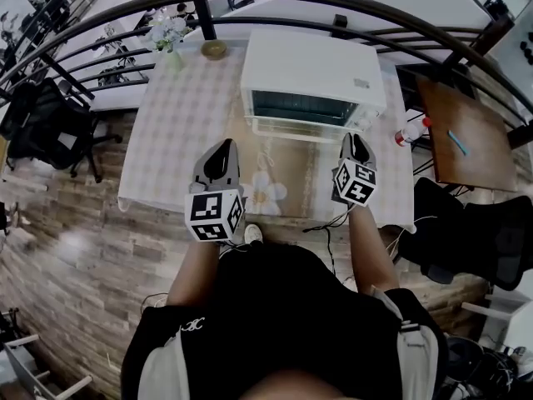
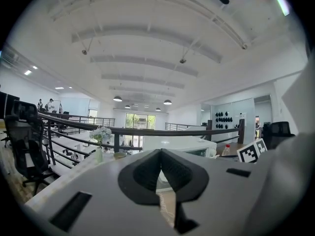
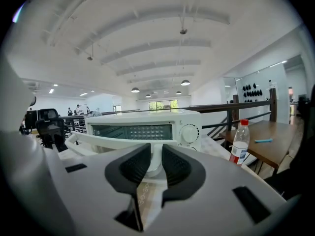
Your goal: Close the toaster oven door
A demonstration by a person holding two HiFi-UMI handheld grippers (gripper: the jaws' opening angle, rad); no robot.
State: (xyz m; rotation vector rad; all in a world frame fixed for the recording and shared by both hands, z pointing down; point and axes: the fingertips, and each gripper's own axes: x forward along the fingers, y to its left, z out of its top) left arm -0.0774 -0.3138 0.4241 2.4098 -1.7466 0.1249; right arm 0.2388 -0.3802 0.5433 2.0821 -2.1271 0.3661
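Head view: the left gripper point(image 1: 223, 147), jaws together and empty, waits at 7 o'clock of the toaster oven point(image 1: 312, 69). Its door point(image 1: 304, 127) hangs open toward 6 o'clock. The right gripper point(image 1: 356, 141), partly closed, appears to pinch the right end of the handle point(image 3: 109, 139), ready to swing the door up.

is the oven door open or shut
Open: the door is swung forward and down from the oven, leaving its inside in view.

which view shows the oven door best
The right gripper view: the open door is close and seen front-on. The head view shows it smaller, from above. In the left gripper view it is almost entirely hidden.
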